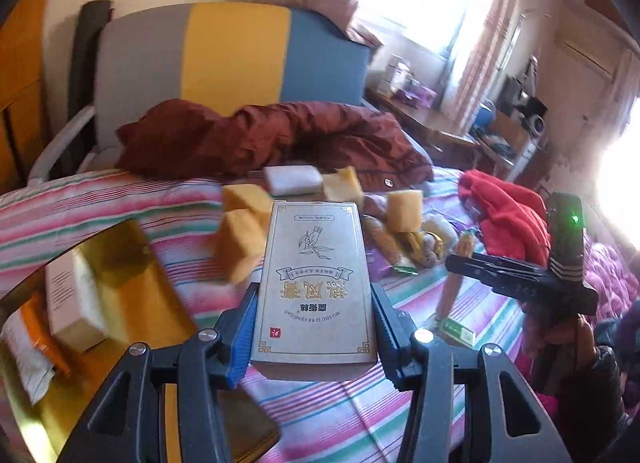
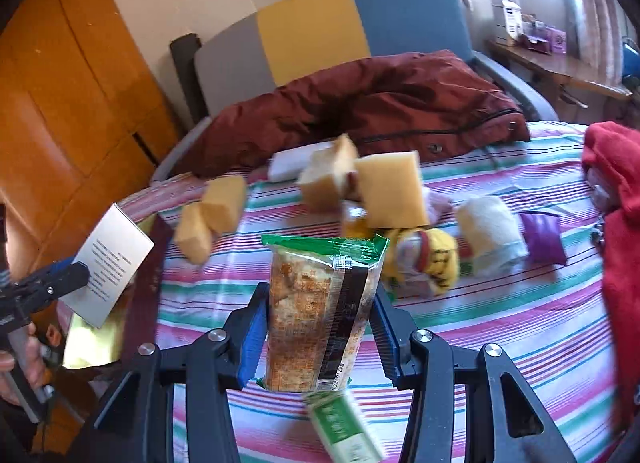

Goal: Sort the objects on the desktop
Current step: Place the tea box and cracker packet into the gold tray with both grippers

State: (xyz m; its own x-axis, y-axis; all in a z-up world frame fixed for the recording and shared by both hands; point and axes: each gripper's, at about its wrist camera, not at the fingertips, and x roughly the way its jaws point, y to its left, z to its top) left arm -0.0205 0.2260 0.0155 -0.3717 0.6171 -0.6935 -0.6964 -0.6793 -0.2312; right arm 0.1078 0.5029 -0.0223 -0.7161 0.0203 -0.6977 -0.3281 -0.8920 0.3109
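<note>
My left gripper (image 1: 314, 309) is shut on a flat grey box with gold Chinese print (image 1: 314, 283), held above the striped bedspread beside a gold tray (image 1: 132, 303). The box also shows at the left of the right wrist view (image 2: 110, 259). My right gripper (image 2: 318, 321) is shut on a green-topped snack packet (image 2: 320, 311), held upright above the bedspread. In the left wrist view the right gripper (image 1: 460, 259) and its packet (image 1: 452, 287) show at the right. Several yellow sponge blocks (image 2: 390, 189) and a white block (image 1: 292, 179) lie behind.
The gold tray holds a pale box (image 1: 70, 299) and an orange-white pack (image 1: 28, 347). A dark red jacket (image 2: 380, 107) lies at the back, red cloth (image 2: 616, 199) at the right. A purple packet (image 2: 542, 237), a white roll (image 2: 490, 241) and a small green box (image 2: 344, 427) lie on the bedspread.
</note>
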